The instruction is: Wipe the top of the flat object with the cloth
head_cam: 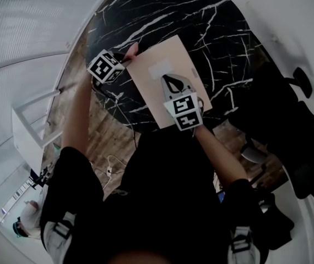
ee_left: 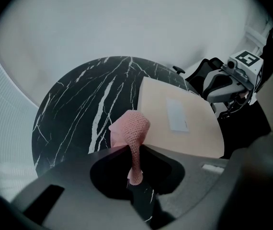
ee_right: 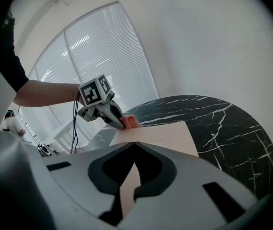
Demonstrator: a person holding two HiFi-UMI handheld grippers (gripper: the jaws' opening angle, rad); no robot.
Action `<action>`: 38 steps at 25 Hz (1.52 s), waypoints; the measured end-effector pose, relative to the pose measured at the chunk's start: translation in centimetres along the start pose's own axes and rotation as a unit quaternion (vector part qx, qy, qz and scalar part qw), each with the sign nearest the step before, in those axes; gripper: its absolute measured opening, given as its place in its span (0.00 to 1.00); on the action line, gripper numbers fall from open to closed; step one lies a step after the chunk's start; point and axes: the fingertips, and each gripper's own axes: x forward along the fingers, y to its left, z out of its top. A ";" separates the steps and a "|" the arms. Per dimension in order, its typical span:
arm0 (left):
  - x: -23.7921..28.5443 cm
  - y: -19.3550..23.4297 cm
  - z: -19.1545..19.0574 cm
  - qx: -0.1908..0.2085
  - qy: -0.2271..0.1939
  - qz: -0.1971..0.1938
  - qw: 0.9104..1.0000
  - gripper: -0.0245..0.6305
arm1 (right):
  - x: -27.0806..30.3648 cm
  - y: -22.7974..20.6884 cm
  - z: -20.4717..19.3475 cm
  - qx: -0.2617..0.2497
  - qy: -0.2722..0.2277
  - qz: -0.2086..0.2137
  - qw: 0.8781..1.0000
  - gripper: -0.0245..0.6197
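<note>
Firmly the left gripper (ee_left: 135, 150) pinches the pink cloth (ee_left: 131, 128), which bunches just ahead at the corner of the beige board (ee_left: 199, 133). The right gripper (ee_right: 134, 143), jaws together and empty, points at the board behind its pale label (ee_left: 177, 115), whose print is unreadable.

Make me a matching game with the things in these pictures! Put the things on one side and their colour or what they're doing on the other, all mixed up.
Things:
1. cloth
2. table
3. flat board
4. right gripper

Descriptions:
A. black with white veins
B. jaws shut, tips over the board
C. pink, pinched in the left gripper
D. beige, lying on the table

Right pairs: 1-C, 2-A, 3-D, 4-B
</note>
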 end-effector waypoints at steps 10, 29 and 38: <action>1.2 -0.6 3.7 0.021 -0.002 0.000 1.000 0.10 | -1.1 -2.5 -0.2 0.015 -0.007 -0.010 1.000 0.03; 3.3 -1.7 10.6 0.023 -0.009 0.007 1.000 0.10 | -4.7 -7.8 -1.2 0.028 -0.007 -0.017 0.999 0.03; 4.2 -2.2 13.4 0.029 -0.010 0.016 0.999 0.10 | -5.7 -9.8 -1.7 0.025 -0.002 -0.009 1.000 0.03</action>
